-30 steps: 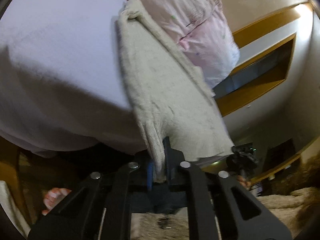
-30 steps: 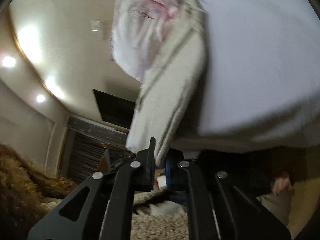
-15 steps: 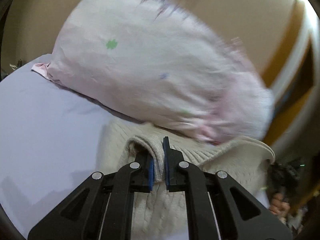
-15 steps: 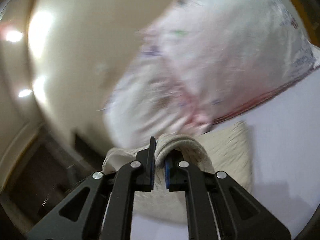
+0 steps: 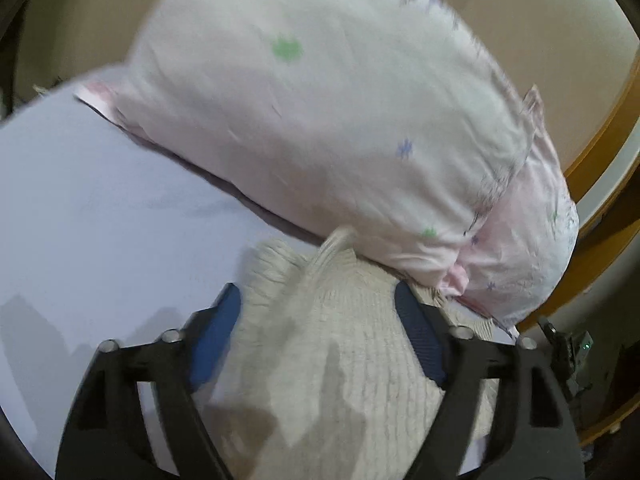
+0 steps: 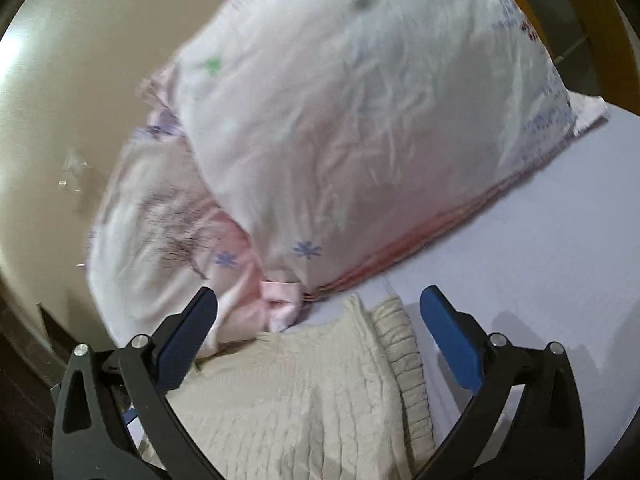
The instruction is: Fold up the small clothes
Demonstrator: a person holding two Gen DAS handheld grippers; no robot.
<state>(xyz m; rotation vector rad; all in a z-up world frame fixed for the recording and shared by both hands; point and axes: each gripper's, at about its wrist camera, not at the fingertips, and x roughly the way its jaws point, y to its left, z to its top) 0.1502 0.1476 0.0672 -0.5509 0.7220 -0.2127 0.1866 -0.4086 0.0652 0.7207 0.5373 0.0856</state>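
Note:
A cream knitted garment (image 5: pixel 340 360) lies folded on the pale lilac bed sheet (image 5: pixel 100 232), its far edge against a pillow. My left gripper (image 5: pixel 318 304) is open, its blue pads on either side of the knit's near-left corner, holding nothing. In the right wrist view the same cream knit (image 6: pixel 304 400) lies flat with its ribbed hem (image 6: pixel 400 344) on the right. My right gripper (image 6: pixel 320 304) is open just above the knit's far edge, holding nothing.
A large pink-white pillow (image 5: pixel 340 120) with small green and purple flowers lies just beyond the garment; it also shows in the right wrist view (image 6: pixel 360 140). A beige wall (image 6: pixel 80 60) and wooden trim (image 5: pixel 600 140) stand behind. The sheet (image 6: pixel 540 260) stretches to the right.
Both grippers carried the garment's edge over toward the pillow, laid it down on the bed, then opened and let it go.

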